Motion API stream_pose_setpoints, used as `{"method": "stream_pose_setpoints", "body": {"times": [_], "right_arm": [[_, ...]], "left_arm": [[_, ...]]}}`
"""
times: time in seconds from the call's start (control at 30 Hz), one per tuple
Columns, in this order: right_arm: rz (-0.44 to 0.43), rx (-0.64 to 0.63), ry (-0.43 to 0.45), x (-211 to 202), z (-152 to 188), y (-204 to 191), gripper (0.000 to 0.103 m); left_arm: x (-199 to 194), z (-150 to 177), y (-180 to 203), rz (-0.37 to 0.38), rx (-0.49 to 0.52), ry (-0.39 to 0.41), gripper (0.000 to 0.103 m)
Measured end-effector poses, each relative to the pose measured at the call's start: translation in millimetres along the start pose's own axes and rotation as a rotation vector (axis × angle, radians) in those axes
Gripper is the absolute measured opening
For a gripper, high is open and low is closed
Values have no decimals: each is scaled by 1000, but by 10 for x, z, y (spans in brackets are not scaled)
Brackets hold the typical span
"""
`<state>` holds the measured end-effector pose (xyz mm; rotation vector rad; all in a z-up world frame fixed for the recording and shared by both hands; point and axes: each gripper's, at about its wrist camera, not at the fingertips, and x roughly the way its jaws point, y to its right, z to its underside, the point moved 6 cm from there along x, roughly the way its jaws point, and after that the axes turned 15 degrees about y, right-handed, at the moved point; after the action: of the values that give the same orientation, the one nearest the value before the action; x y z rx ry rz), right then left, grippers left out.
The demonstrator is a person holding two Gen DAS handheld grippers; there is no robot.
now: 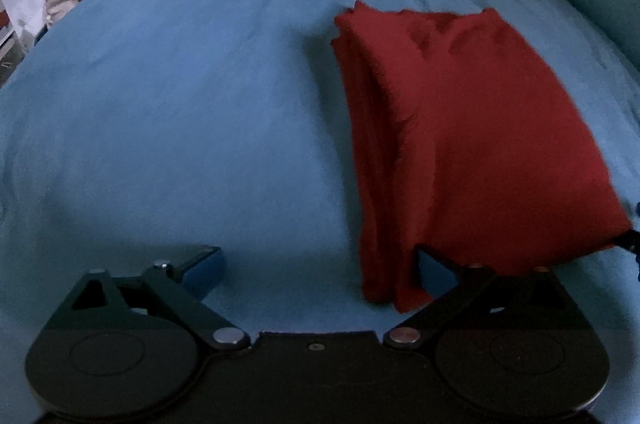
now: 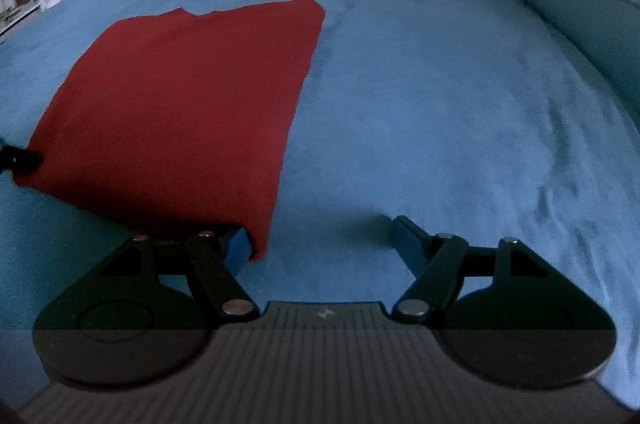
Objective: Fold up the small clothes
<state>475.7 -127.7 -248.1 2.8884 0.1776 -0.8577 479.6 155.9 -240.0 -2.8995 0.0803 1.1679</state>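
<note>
A: Where do we see the folded dark-red cloth garment [image 1: 472, 144]?

B: Lying on the blue bed cover [image 1: 180, 112], its near edge draped over one finger of each claw.

A: And our claws?

B: Left claw [image 1: 320, 266] and right claw [image 2: 320, 244] both spread wide, pinching nothing.

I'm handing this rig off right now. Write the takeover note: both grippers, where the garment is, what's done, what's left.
Left gripper: open, holding nothing; its right finger sits at the near edge of the red garment.
Right gripper: open, holding nothing; its left finger is at the garment's near corner.
Garment: on the blue bedspread, between the two grippers, folded into a layered rectangle.
Done: folds appear made.
Left: probably just check the near edge lies flat, then back both grippers away.
</note>
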Motion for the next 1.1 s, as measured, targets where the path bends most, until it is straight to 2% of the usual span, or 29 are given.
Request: {"method": "stream_pose_setpoints", "body": {"times": [0.07, 0.17, 0.23, 0.33, 0.4, 0.47, 0.53, 0.6, 0.7, 0.77, 0.8, 0.83, 0.87, 0.9, 0.93, 1.0, 1.1], "right_arm": [[-55, -4, -33, -105, -93, 39, 91], [-159, 65, -25, -341, -380, 137, 94], [-200, 120, -3, -404, -640, 225, 103], [-228, 203, 22, -280, -1016, 329, 103], [-247, 263, -9, -22, -1154, 350, 103], [-269, 314, -59, 278, -1155, 338, 103], [-266, 362, -112, 590, -1071, 314, 103], [-259, 411, -151, 797, -959, 301, 103], [-257, 465, -189, 991, -826, 259, 91], [-257, 493, -205, 1068, -743, 223, 89], [-255, 508, -207, 1085, -711, 210, 89], [-254, 518, -200, 1085, -694, 194, 84], [-264, 520, -192, 1075, -694, 168, 74], [-286, 525, -194, 1062, -708, 132, 53], [-279, 510, -186, 1032, -743, 104, 47], [-262, 454, -156, 955, -845, 60, 40], [-268, 425, -106, 778, -1035, 25, 37]], "left_arm": [[-180, -156, 18, 5, 34, 29, 97], [-393, -457, 66, 52, 60, 87, 101], [-409, -653, 87, 99, 33, 115, 103], [-145, -879, 131, 173, -47, 92, 103], [129, -926, 110, 210, -126, 60, 102], [387, -908, 70, 227, -208, 34, 94], [567, -843, 89, 225, -256, 5, 82], [722, -810, 70, 214, -280, -10, 75], [872, -761, 79, 237, -315, -21, 70], [903, -742, 99, 247, -312, -16, 67], [868, -729, 103, 254, -308, -13, 59], [867, -739, 122, 270, -312, -15, 43], [854, -754, 144, 287, -323, -22, 38], [853, -788, 164, 278, -315, -20, 32], [811, -822, 198, 266, -287, -12, 27], [711, -888, 273, 239, -236, 8, 25], [499, -983, 437, 225, -177, 49, 23]]}}
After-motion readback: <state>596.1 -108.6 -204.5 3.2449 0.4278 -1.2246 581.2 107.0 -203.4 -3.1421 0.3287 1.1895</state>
